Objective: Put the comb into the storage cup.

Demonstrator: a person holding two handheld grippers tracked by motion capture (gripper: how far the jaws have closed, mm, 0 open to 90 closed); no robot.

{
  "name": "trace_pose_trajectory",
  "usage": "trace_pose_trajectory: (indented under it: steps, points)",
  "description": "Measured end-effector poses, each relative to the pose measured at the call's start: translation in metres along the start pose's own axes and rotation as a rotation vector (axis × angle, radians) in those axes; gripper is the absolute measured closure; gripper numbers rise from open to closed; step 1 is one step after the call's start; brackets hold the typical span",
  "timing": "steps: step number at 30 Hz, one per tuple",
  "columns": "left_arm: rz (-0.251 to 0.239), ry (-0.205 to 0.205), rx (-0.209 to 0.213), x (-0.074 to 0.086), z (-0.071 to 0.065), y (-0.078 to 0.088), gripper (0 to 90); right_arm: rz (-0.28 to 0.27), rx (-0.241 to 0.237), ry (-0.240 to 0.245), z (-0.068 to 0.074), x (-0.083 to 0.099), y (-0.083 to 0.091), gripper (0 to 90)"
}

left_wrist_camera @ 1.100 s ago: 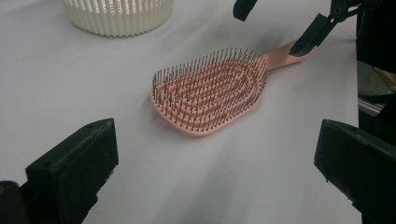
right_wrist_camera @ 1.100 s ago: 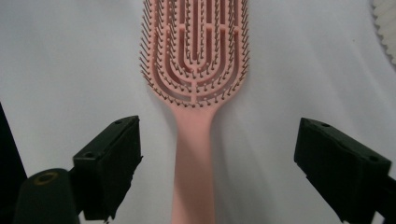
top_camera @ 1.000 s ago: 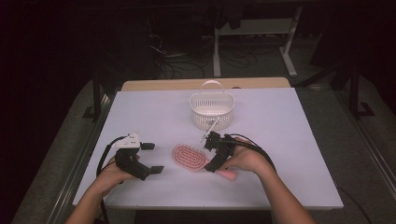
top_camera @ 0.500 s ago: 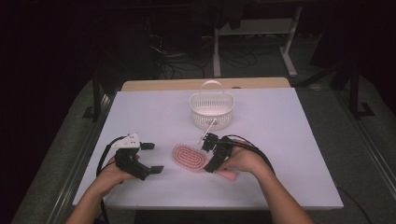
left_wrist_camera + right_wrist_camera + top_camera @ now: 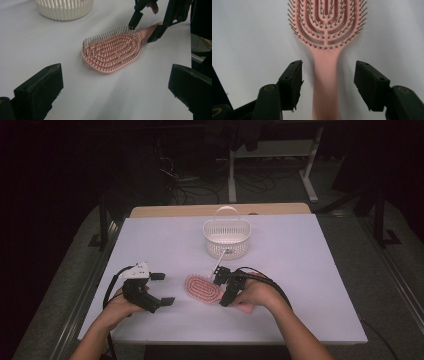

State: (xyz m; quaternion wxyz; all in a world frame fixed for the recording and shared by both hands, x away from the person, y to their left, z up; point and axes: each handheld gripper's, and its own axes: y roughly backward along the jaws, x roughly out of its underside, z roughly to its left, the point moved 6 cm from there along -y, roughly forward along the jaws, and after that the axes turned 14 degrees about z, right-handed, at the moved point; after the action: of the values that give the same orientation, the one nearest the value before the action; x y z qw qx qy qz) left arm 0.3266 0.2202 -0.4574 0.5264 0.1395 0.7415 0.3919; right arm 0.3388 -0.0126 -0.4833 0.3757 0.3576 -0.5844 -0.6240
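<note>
The white table (image 5: pixel 310 270) has much bare surface around the pink hairbrush (image 5: pixel 203 289), which lies bristles up near the front edge. The white basket (image 5: pixel 226 238) stands behind the hairbrush, well apart from it. The left gripper (image 5: pixel 162 289) is just left of the hairbrush, its jaws spread wide with nothing between them. The right gripper (image 5: pixel 328 82) has its jaws apart on both sides of the brush handle, not touching it. I can read no writing on anything.

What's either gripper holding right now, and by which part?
Nothing is held. The right gripper has open jaws straddling the handle of the pink plastic hairbrush without touching it; the left gripper is open, empty.
</note>
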Motion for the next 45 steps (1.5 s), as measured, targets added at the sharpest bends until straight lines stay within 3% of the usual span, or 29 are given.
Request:
trace_pose_trajectory:
  steps: [12,25,31,35,45]
  points:
    - [-0.001,0.0,-0.001,0.0,0.0001,0.0004,0.0,0.046,-0.001,0.003,0.0002,-0.0024,-0.0046,51.4]
    - [-0.006,0.003,-0.002,-0.0001,0.0002,0.0015,0.0,0.093,0.03,0.014,0.0,-0.0053,-0.0081,59.1]
    - [-0.004,0.002,-0.002,-0.0001,0.0002,0.0012,0.0,0.105,0.033,0.005,0.0008,-0.0066,-0.0084,60.7]
    - [-0.005,0.003,-0.001,-0.0002,0.0001,0.0012,0.0,0.115,0.042,-0.007,-0.0005,-0.007,-0.0081,66.5]
    - [-0.002,0.001,-0.002,-0.0001,0.0002,0.0008,0.0,0.13,0.068,0.013,0.0008,-0.0083,-0.0085,67.8]
